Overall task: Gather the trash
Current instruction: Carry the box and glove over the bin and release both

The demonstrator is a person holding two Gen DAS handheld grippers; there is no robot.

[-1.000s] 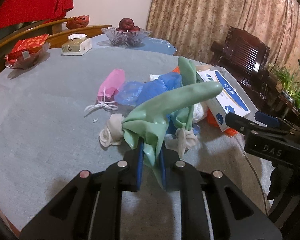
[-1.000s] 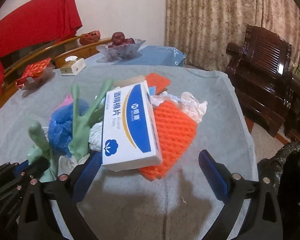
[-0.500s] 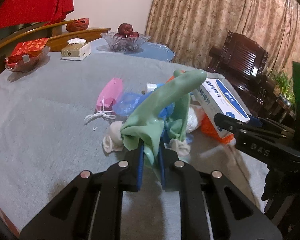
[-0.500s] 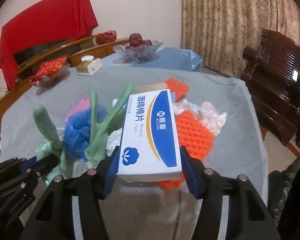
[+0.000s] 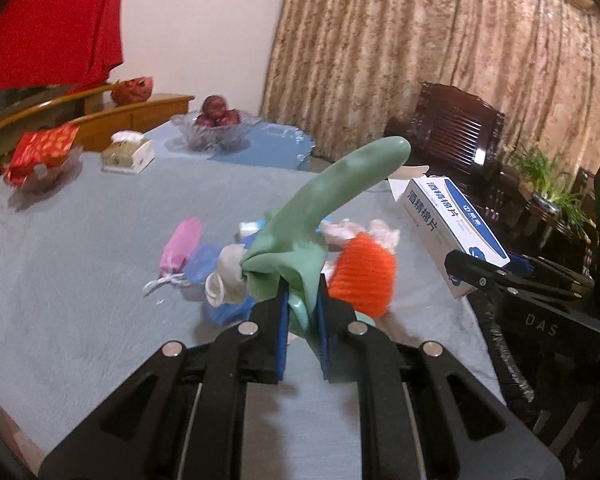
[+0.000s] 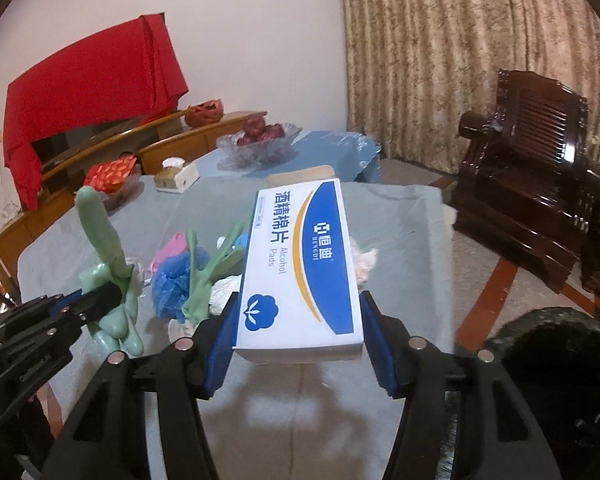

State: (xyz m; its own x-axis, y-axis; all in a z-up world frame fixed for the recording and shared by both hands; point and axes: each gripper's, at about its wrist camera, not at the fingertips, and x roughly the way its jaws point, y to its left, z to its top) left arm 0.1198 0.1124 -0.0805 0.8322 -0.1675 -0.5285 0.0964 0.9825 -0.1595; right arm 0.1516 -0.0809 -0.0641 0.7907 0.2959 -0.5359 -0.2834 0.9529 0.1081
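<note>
My left gripper (image 5: 302,300) is shut on a green rubber glove (image 5: 340,184), which hangs above the grey-clothed table (image 5: 80,280) with one finger pointing up. My right gripper (image 6: 299,312) is shut on a white and blue alcohol pads box (image 6: 300,248), held level above the table. Below lies a heap of trash: an orange foam net (image 5: 362,276), a pink pouch (image 5: 180,244), a blue plastic bag (image 6: 174,280), a second green glove (image 6: 204,280) and white tissue (image 5: 224,280). The left gripper (image 6: 96,300) shows at the left of the right wrist view.
At the table's far side stand a glass fruit bowl (image 5: 216,128), a tissue box (image 5: 128,154) and a red packet in a dish (image 5: 40,152). A dark wooden armchair (image 6: 532,168) stands to the right. A black bag (image 6: 552,360) sits low on the right.
My right gripper closed on the box and lifted it off the orange net. My left gripper rose with the green glove, pulling it up from the heap.
</note>
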